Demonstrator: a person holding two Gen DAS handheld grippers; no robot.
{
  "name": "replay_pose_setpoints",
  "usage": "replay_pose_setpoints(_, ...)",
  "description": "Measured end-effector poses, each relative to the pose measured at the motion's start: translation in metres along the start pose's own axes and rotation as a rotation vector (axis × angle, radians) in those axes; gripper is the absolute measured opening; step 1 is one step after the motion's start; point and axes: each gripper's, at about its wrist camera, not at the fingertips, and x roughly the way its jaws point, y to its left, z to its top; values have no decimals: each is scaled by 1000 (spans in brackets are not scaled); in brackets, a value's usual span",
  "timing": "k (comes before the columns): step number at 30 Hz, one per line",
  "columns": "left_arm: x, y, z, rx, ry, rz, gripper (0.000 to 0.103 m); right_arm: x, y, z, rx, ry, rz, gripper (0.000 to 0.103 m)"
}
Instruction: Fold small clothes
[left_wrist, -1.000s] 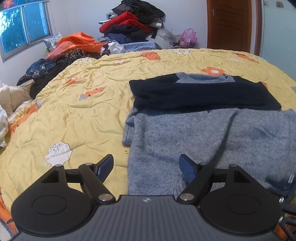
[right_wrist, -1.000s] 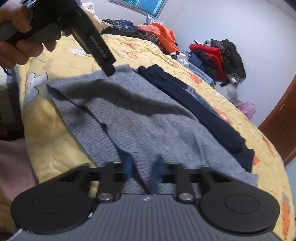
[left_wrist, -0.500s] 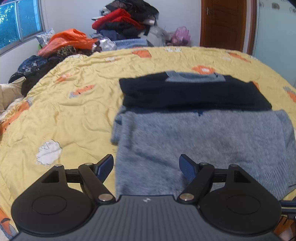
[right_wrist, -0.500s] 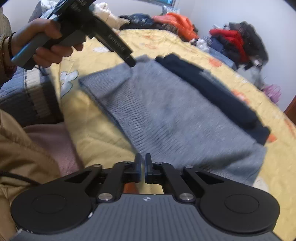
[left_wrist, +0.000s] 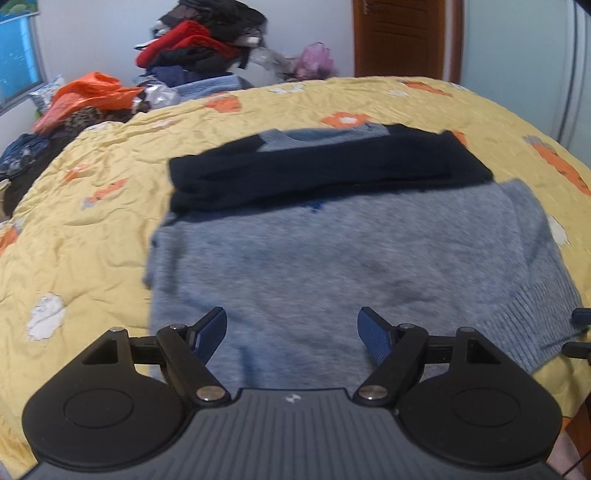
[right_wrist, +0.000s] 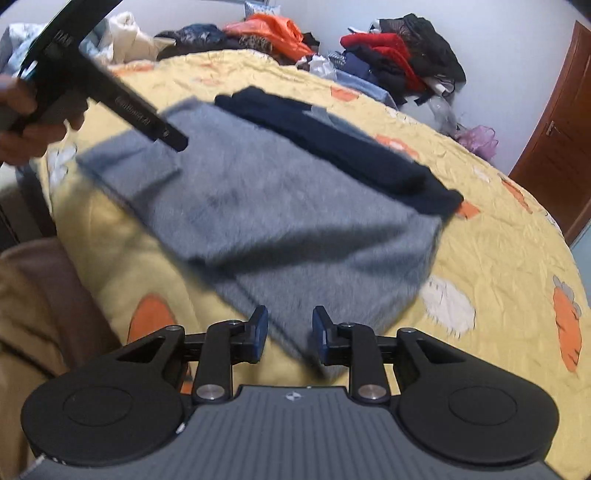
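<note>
- Left wrist view: the left gripper hangs over the near edge of a grey sweater, its jaws wide apart with nothing between the blue pads; the knit lies flat below them, not pinched.
- The grey sweater is spread on a bed under a yellow quilt printed with orange and white shapes. Its ribbed hem runs down the right side.
- A folded dark navy garment lies across the far edge of the grey sweater, touching it, with a grey-blue patch showing at its far side.
- Far left, beyond the bed, a pile of clothes in red, black and blue, and an orange bag. A brown door stands at the far right.
- Right wrist view: the right gripper sits above the near corner of the grey sweater; its jaws are opening, a small gap between them, and the cloth lies under the gap rather than pinched by the pads.
- At the far left a hand holds the left gripper, its dark finger reaching over the sweater's left corner.
- The navy garment lies along the sweater's far edge, and the picture is blurred.
</note>
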Motion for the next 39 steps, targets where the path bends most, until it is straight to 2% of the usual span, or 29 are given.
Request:
replay_pose_setpoints(8, 0, -18, -1, 39, -21, -1, 78, 5, 11, -1, -97, -7, -53, 29)
replay_pose_setpoints(15, 4, -17, -1, 12, 1, -17, 78, 17, 25, 11, -174, -15, -59, 34)
replay_pose_setpoints(19, 3, -19, 0, 11, -8, -21, 78, 25, 36, 14, -220, -43, -113, 36)
replay_pose_setpoints(21, 3, -20, 1, 13, -9, -23, 78, 25, 43, 11, -250, -63, -144, 31)
replay_pose_setpoints(23, 2, -21, 1, 15, -13, -26, 78, 23, 43, 8, -250, -59, -161, 5)
replay_pose_setpoints(27, 2, -22, 2, 15, -12, -31, 78, 7, 29, 1, -175, -68, -184, 4)
replay_pose_setpoints(31, 3, -24, 4, 20, -12, -40, 78, -14, 6, -6, -107, -43, -148, 4)
replay_pose_setpoints(34, 3, -25, 4, 26, -15, -42, 78, -21, -5, -14, -98, 4, -165, 2)
replay_pose_setpoints(37, 6, -26, 3, 24, -4, -39, 78, -12, -10, -22, -116, 109, -200, 1)
replay_pose_setpoints(39, 7, -24, 2, 22, 0, -37, 78, -11, -11, -26, -126, 126, -204, 3)
